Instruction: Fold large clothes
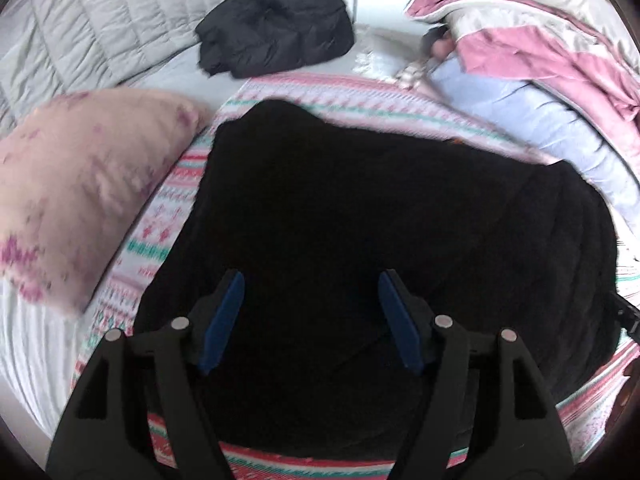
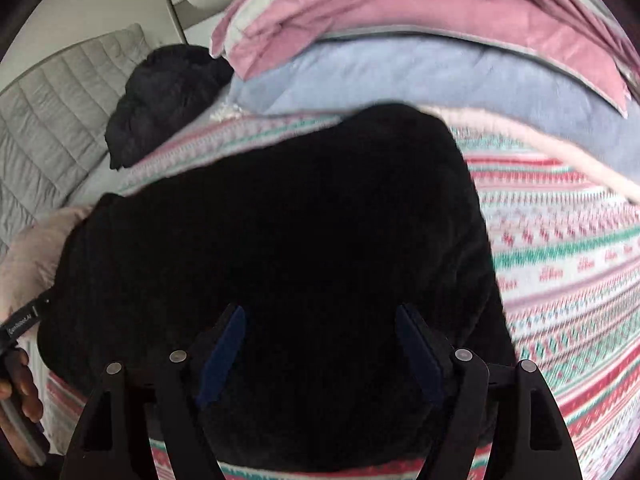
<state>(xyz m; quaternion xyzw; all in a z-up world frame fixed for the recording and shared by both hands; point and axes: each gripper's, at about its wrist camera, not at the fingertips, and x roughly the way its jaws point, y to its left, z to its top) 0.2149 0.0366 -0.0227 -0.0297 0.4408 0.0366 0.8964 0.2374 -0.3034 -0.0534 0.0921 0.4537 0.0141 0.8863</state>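
A large black garment [image 1: 360, 200] lies folded and spread flat on a pink, green and white patterned blanket [image 1: 168, 208]. My left gripper [image 1: 311, 276] hovers over the garment's near part, blue pads wide apart and nothing pinched, so it is open. In the right wrist view the same black garment [image 2: 280, 220] fills the middle over the patterned blanket [image 2: 560, 260]. My right gripper [image 2: 320, 310] is likewise open above its near edge. The garment's folds and edges are hard to make out because it is so dark.
A second black puffy jacket [image 1: 276, 24] lies bunched at the back. A pink pillow [image 1: 80, 184] sits left, a grey quilt [image 1: 100, 12] behind it. A pink and grey duvet [image 1: 540, 52] and a pale blue blanket [image 1: 540, 120] pile up right. A hand [image 2: 20, 388] shows at the left edge.
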